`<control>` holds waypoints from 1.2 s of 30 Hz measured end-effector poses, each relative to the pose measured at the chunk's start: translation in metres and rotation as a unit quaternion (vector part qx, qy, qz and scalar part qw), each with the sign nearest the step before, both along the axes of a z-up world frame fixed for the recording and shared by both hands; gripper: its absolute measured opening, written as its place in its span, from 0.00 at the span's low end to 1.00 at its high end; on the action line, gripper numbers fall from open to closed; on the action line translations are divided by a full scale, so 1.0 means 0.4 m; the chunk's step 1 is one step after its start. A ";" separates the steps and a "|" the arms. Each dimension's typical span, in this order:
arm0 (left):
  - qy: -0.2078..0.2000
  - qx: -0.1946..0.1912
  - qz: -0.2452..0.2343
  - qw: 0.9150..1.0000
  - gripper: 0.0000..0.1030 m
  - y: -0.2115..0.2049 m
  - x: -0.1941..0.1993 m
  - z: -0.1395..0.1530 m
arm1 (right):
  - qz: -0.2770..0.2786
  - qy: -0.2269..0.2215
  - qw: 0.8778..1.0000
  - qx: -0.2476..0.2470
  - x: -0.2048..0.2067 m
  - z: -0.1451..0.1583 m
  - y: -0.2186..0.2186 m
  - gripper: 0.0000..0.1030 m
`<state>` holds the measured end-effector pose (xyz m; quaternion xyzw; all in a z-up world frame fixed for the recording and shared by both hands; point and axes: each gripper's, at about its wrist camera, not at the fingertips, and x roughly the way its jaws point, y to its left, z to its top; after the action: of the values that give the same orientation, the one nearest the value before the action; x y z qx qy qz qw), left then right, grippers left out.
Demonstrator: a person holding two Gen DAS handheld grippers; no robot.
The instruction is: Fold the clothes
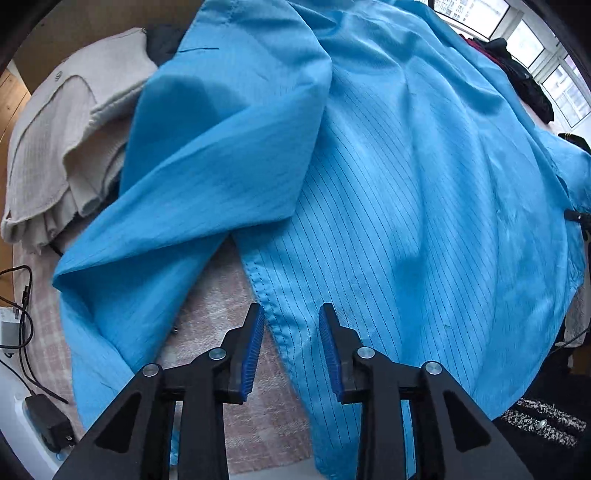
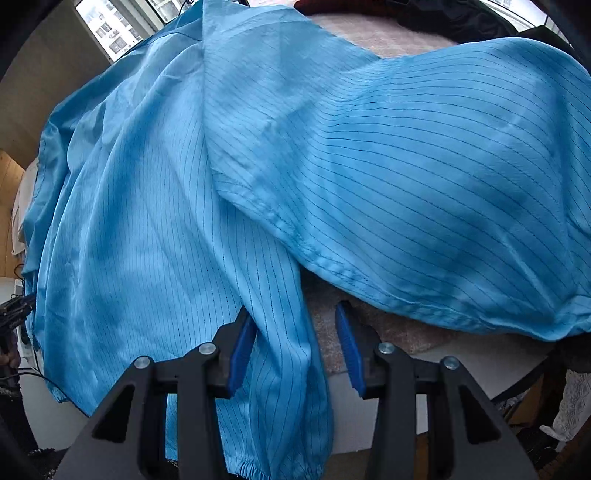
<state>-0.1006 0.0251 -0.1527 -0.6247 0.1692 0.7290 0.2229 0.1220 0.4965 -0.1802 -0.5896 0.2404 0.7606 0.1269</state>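
Observation:
A light blue pinstriped garment [image 1: 406,166] lies spread over a pink blanket [image 1: 218,321]. My left gripper [image 1: 291,308] points down over its stitched hem [image 1: 266,302]; the jaws stand apart and the pads do not press the cloth. In the right wrist view the same garment [image 2: 443,166] is bunched in folds. One long sleeve [image 2: 284,369] with an elastic cuff [image 2: 251,470] runs down between the fingers of my right gripper [image 2: 293,310]. The sleeve lies against the left pad, and a gap shows at the right pad [image 2: 351,350].
A folded beige knit [image 1: 55,147] sits at the left. Black cables and a charger [image 1: 48,417] lie at the lower left edge. Dark clothes [image 1: 524,74] are piled by the windows [image 1: 472,14]. A black-and-white tweed cloth [image 1: 546,421] is at the lower right.

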 end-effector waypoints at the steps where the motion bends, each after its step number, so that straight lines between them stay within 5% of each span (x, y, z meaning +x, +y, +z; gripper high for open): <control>1: 0.001 -0.005 -0.006 1.000 0.31 0.006 0.004 -0.005 | -0.006 0.006 1.000 -0.007 0.006 0.004 0.006 0.41; 8: 0.000 -0.009 -0.020 1.000 0.33 0.010 0.013 -0.002 | -0.088 0.106 0.981 -0.139 0.090 0.025 0.094 0.41; 14: 0.001 -0.011 -0.026 1.000 0.36 0.010 0.024 0.001 | -0.045 0.063 0.994 -0.080 -0.006 0.007 0.067 0.40; 15: 0.001 -0.011 -0.028 1.000 0.36 0.010 0.026 0.001 | -0.030 0.060 0.995 -0.070 -0.023 0.006 0.055 0.29; 16: 0.002 -0.011 -0.030 0.999 0.36 0.010 0.027 0.001 | -0.015 0.056 0.996 -0.061 -0.040 0.006 0.043 0.04; 17: 0.002 -0.011 -0.031 0.999 0.37 0.009 0.028 0.002 | 0.000 0.053 0.997 -0.051 -0.057 0.005 0.031 0.03; 23: 0.008 -0.005 -0.036 0.999 0.38 0.000 0.037 0.004 | -0.002 -0.015 0.989 0.148 -0.038 0.073 0.084 0.02; 26: 0.012 -0.009 -0.032 0.999 0.39 -0.010 0.037 0.012 | 0.013 -0.045 0.995 0.090 -0.043 0.066 0.089 0.05; 29: 0.032 -0.015 -0.023 0.999 0.38 -0.028 0.031 0.043 | 0.039 -0.036 0.992 0.118 -0.029 0.134 0.056 0.08; 34: 0.101 -0.008 -0.023 0.995 0.40 -0.058 0.002 0.154 | 0.054 0.034 0.992 0.106 -0.079 0.274 -0.002 0.15; 36: 0.119 -0.008 -0.028 0.993 0.49 -0.072 -0.013 0.178 | 0.077 0.068 0.991 0.082 -0.157 0.304 -0.057 0.21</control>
<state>-0.1059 -0.0035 -0.0817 -0.5306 0.2173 0.7901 0.2166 0.0590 0.4738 -0.0587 -0.5412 0.1387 0.8234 0.0996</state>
